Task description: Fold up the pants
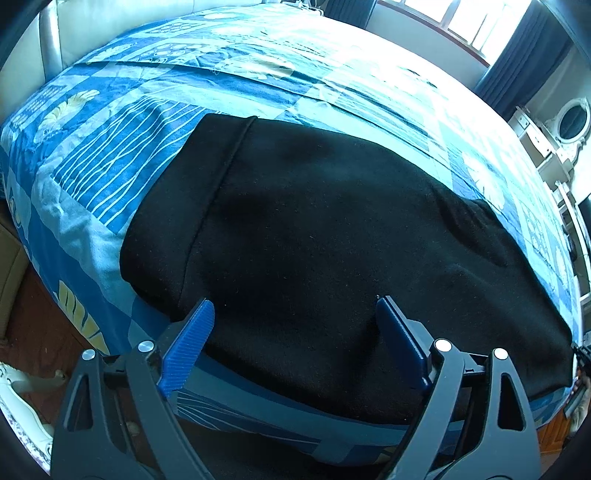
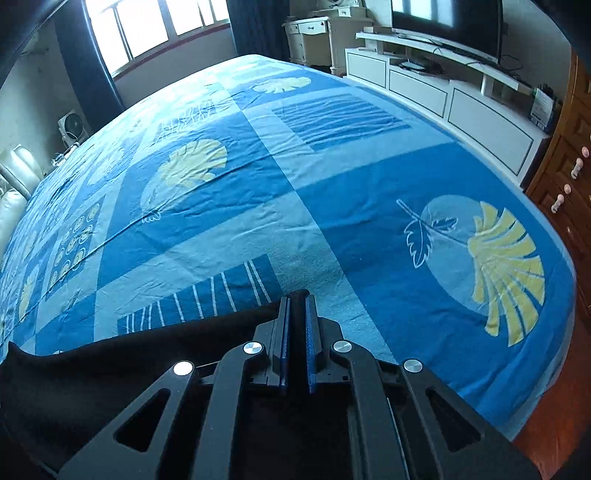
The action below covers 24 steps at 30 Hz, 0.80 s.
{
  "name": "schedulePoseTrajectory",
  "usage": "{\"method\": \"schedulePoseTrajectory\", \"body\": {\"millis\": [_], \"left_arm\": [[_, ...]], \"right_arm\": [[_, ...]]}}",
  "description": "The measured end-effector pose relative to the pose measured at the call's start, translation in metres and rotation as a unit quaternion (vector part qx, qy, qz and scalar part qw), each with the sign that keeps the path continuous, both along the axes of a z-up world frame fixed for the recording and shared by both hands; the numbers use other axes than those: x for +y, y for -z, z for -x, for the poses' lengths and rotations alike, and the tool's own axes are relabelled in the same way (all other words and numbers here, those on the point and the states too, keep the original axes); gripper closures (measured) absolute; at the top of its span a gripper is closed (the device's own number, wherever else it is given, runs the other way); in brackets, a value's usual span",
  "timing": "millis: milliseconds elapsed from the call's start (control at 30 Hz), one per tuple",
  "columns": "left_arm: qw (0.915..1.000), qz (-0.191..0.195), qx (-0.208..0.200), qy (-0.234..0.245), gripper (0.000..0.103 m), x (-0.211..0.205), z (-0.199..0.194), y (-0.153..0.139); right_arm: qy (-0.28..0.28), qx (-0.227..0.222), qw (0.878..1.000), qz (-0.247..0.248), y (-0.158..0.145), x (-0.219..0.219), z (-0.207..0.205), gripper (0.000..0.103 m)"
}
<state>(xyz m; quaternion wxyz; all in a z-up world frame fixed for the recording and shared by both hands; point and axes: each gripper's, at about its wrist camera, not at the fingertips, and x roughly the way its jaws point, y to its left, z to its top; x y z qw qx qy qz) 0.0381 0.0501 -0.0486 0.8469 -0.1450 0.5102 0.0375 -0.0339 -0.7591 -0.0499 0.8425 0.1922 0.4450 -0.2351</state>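
Note:
Black pants (image 1: 332, 236) lie spread on a bed with a blue patterned cover (image 1: 110, 166). In the left wrist view my left gripper (image 1: 295, 308) is open, its blue fingers (image 1: 192, 343) hovering just over the near edge of the pants, nothing between them. In the right wrist view my right gripper (image 2: 297, 306) is shut on a fold of the black pants (image 2: 110, 369); a bit of black cloth pokes out past the fingertips, and the rest trails to the left and under the gripper.
The blue bed cover (image 2: 332, 184) stretches ahead. A white TV cabinet (image 2: 443, 96) with a television stands past the bed's far right edge. A wooden dresser (image 2: 561, 184) is at the right. A window (image 2: 147, 29) and dark curtains are at the back. A leather headboard (image 2: 14, 184) is at the left.

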Motion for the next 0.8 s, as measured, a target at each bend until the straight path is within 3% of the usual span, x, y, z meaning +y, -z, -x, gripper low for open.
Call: {"method": "schedulePoseTrajectory", "body": {"millis": [67,133,167,200,300,400,533,600,667,800], "left_arm": [[1.0000,-0.001,0.000,0.003,0.014,0.000,0.000,0.000],[1.0000,0.002,-0.001,0.007,0.014,0.002,0.000,0.000],[0.9999,0.002,-0.002,0.010,0.014,0.003,0.000,0.000],[0.9999,0.002,-0.002,0.012,0.014,0.003,0.000,-0.001],[0.9998,0.008,-0.007,0.017,0.014,0.004,0.001,-0.002],[0.9994,0.001,-0.019,0.029,0.014,0.005,0.004,-0.006],[0.9964,-0.036,-0.070,0.030,0.014,0.009,0.011,-0.025],[0.9945,-0.048,-0.085,0.037,0.014,0.012,0.009,-0.030],[0.9944,-0.052,-0.083,0.040,0.014,0.016,0.004,-0.030],[0.9970,-0.027,-0.062,0.037,0.014,0.033,-0.002,-0.019]], "right_arm": [[0.010,-0.003,1.000,-0.005,-0.001,-0.002,0.001,0.094],[0.021,-0.009,1.000,-0.014,-0.003,-0.009,0.006,0.086],[0.030,-0.011,0.999,-0.022,-0.003,-0.013,0.008,0.080],[0.047,-0.015,0.998,-0.029,-0.003,-0.018,0.013,0.068],[0.137,-0.021,0.990,-0.030,-0.009,-0.038,0.038,0.066],[0.151,-0.049,0.986,-0.048,-0.026,-0.034,0.046,0.066],[0.027,-0.085,0.994,-0.068,-0.057,0.029,0.001,0.065],[-0.048,-0.107,0.987,-0.112,-0.065,0.073,-0.032,0.062],[-0.144,-0.109,0.968,-0.173,-0.064,0.135,-0.079,0.054],[-0.311,-0.078,0.907,-0.272,-0.040,0.269,-0.166,0.050]]}}
